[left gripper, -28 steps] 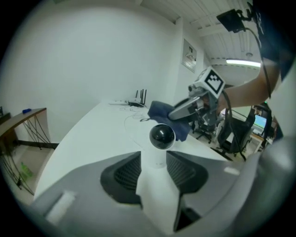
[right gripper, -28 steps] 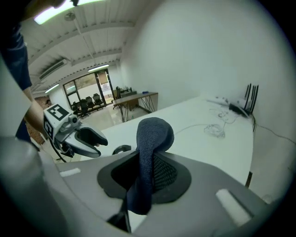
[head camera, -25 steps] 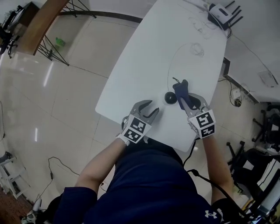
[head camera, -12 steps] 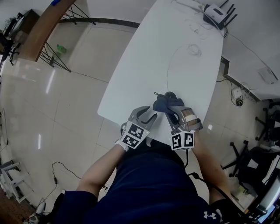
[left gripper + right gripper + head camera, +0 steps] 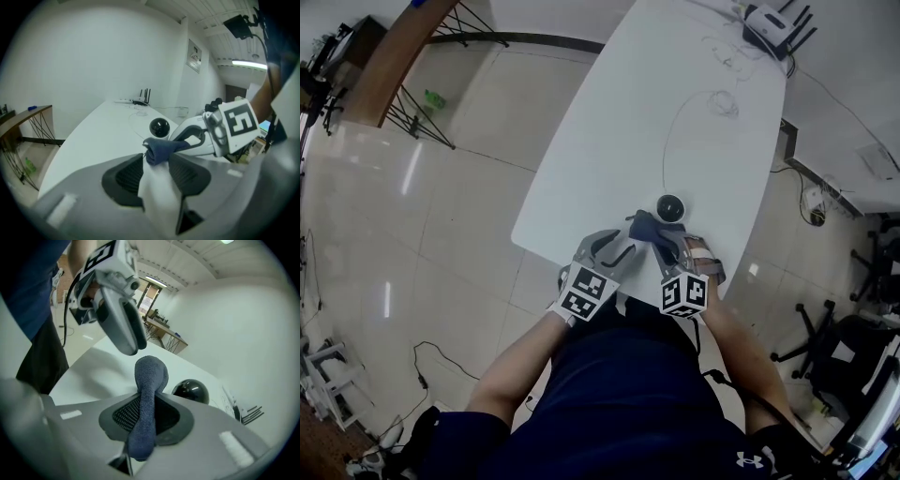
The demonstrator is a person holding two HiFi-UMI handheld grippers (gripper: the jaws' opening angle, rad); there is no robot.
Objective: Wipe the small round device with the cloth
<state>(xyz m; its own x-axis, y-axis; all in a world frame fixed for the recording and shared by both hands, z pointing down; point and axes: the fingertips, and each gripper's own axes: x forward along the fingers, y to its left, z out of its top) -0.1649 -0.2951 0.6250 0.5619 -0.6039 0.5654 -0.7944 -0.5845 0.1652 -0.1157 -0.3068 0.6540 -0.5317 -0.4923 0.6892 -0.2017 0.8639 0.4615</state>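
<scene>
The left hand-held gripper (image 5: pixel 157 176) shows its jaws apart at bottom centre, bare counter (image 5: pixel 98 138) between them. Just above, the right hand-held gripper (image 5: pixel 177 145) pinches a blue cloth (image 5: pixel 161 150) below the black device (image 5: pixel 159 127).

Two claws (image 5: pixel 615 246) (image 5: pixel 664 240), one cloth (image 5: pixel 644 227), one device (image 5: pixel 671 206)
</scene>
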